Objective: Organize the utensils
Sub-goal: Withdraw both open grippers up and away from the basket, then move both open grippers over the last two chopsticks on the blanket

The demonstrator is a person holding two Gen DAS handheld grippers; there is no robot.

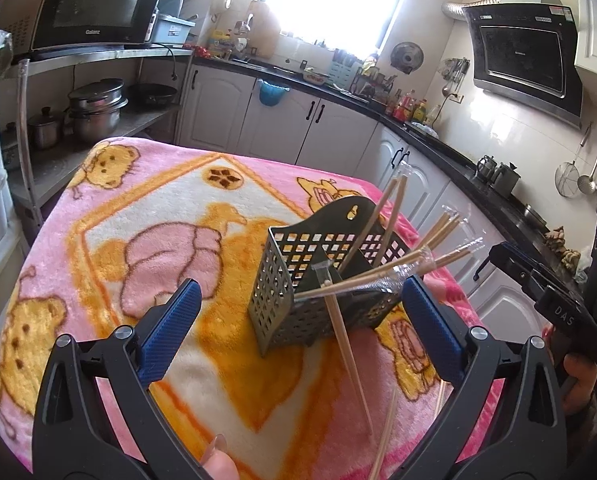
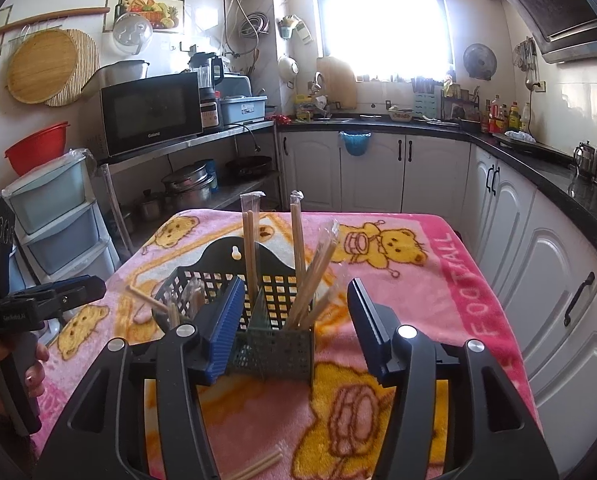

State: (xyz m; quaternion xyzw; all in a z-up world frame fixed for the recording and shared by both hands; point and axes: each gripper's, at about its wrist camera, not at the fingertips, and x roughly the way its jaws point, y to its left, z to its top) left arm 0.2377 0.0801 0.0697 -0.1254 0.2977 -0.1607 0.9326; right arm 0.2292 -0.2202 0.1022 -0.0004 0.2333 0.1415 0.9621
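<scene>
Fleecy cloth blanket (image 2: 418,280); matt perforated plastic caddy (image 1: 298,280); wooden chopsticks (image 2: 298,232), glossy film sleeves.

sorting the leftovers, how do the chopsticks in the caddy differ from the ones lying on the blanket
The chopsticks in the caddy stand upright or lean on the black perforated caddy; the loose chopsticks lie flat on the pink blanket, near its front edge. The caddy ones are many, several visibly in clear wrappers; only a couple lie loose, and their wrapping is unclear. Both are pale wooden sticks.
</scene>
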